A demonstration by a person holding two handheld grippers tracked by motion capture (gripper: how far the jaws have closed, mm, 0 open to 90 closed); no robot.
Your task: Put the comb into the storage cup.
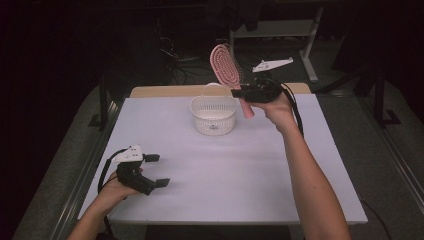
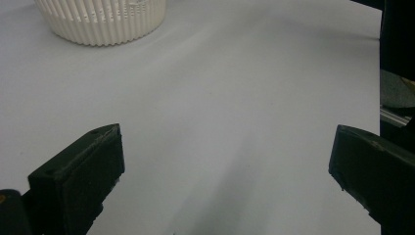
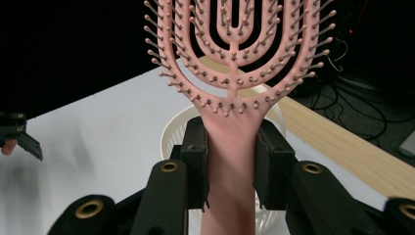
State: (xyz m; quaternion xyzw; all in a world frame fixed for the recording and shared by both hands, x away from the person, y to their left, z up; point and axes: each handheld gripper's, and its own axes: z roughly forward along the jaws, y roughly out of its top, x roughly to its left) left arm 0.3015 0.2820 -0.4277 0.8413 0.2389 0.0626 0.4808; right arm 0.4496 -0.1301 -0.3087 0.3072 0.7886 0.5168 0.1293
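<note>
My right gripper (image 1: 243,95) is shut on the neck of a pink vented hairbrush (image 1: 227,67), held in the air just right of a white slotted basket (image 1: 214,115). The brush head points up and back, its handle end hanging below the jaws. In the right gripper view both pads press the pink hairbrush (image 3: 230,147) where the head meets the handle, with the basket (image 3: 171,134) behind and below. My left gripper (image 1: 157,170) rests low at the table's front left, open, with nothing between its jaws; its own view looks across bare table at the basket (image 2: 100,22).
The white tabletop (image 1: 220,170) has a wooden strip (image 1: 165,91) along its far edge. Beyond it the room is dark, with cables on the floor and a white desk frame (image 1: 307,45) at the back right.
</note>
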